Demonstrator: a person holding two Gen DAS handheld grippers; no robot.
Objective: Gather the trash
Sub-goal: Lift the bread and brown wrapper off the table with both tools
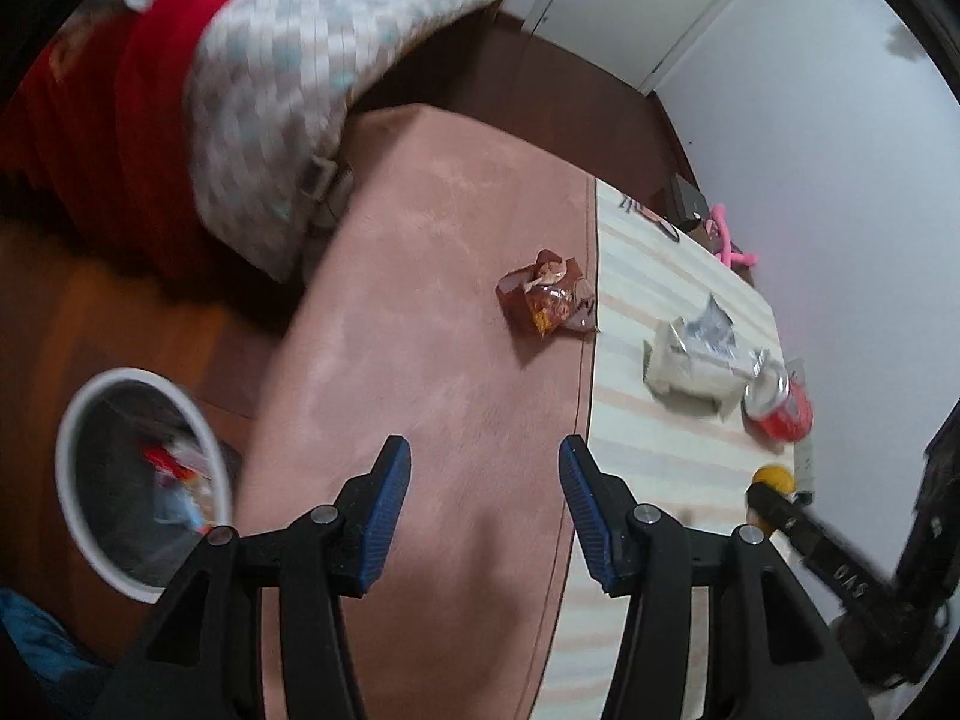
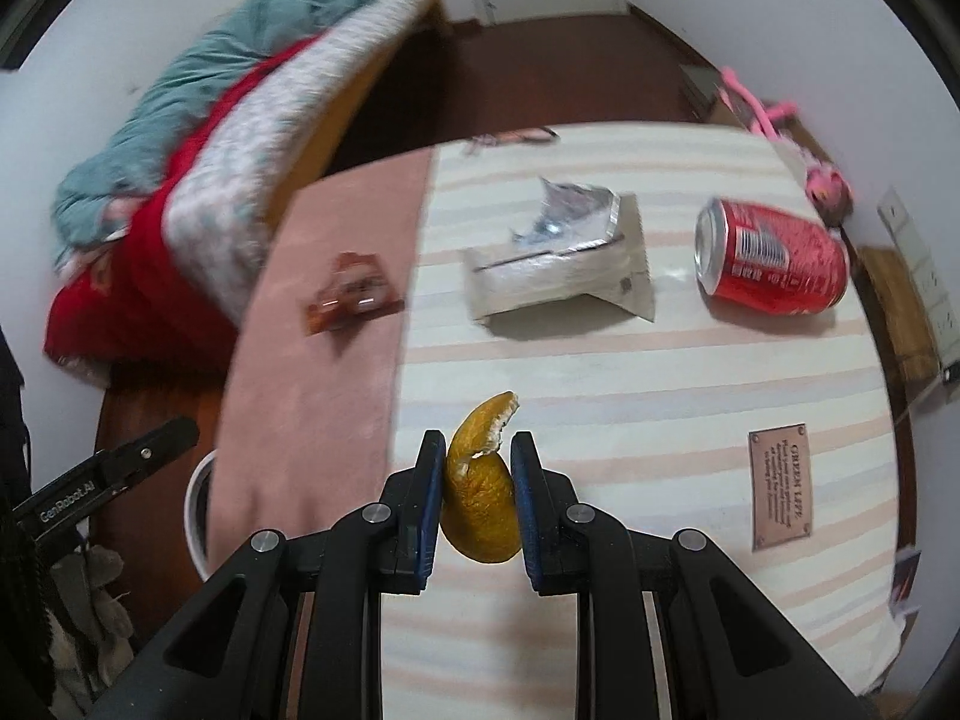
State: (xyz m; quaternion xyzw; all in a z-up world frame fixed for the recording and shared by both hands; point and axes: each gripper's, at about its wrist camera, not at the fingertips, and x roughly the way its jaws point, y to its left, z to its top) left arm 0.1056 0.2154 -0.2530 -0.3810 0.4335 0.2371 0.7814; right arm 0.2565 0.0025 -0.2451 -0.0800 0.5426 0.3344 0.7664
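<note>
Gripping an orange peel (image 2: 482,495), the right gripper (image 2: 478,495) should carry it level to the white bin (image 1: 135,486). Left gripper (image 1: 485,513) hovers wide apart, empty.

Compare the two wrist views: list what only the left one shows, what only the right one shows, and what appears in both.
Only the left wrist view shows inside the white bin, which already holds some trash, and the open left tongs with nothing between them.

Only the right wrist view shows the brown label patch on the striped cloth.

Both show the orange peel clamped in the right tongs, the red can lying on its side, the torn white-and-silver packet, the brown snack wrapper on the pink cloth, and the piled bedding.
</note>
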